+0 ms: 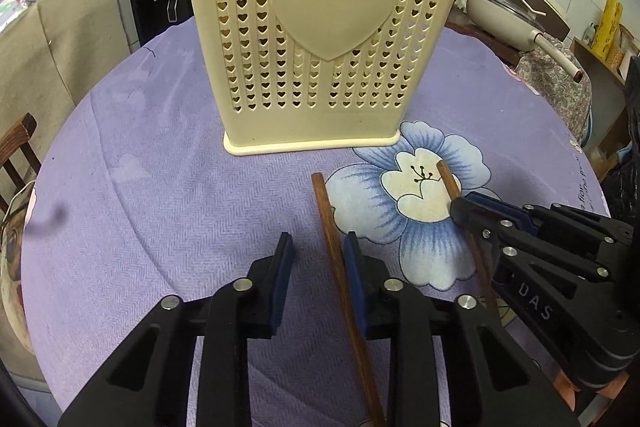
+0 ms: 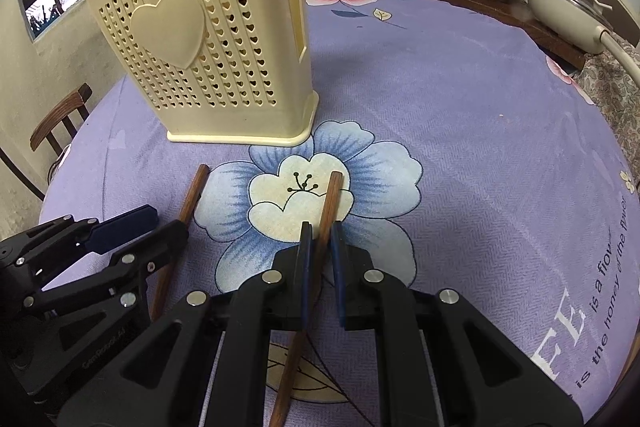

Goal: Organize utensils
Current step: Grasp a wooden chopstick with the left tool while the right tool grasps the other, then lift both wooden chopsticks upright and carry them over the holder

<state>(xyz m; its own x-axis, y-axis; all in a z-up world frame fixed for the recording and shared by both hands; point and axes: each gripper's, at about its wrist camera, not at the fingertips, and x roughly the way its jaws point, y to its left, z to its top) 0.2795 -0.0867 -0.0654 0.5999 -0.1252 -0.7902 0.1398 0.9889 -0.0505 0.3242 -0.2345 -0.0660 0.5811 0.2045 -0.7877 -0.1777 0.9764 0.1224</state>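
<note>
Your purple flowered tablecloth (image 1: 160, 187) fills most of both views, its edges lost to the fisheye rim. On it, upper centre of the left wrist view, stands the cream holder (image 1: 320, 39) with heart-shaped holes; its top is cut off by the frame, so you cannot see what sits inside, though brown stick ends poke out at the upper left of the right wrist view.

Your right gripper (image 2: 320, 229), bottom centre of its own view, is clenched on the right chopstick (image 2: 334, 195) — the stick runs between the pads, its lower end cut off by the frame.

Your left gripper (image 1: 318, 241), bottom centre of its view, has a gap between its pads. The left chopstick (image 1: 324, 203) lies against the inner face of the right-hand pad; whether it is pinched you cannot tell, and its lower length is hidden behind the finger.
</note>
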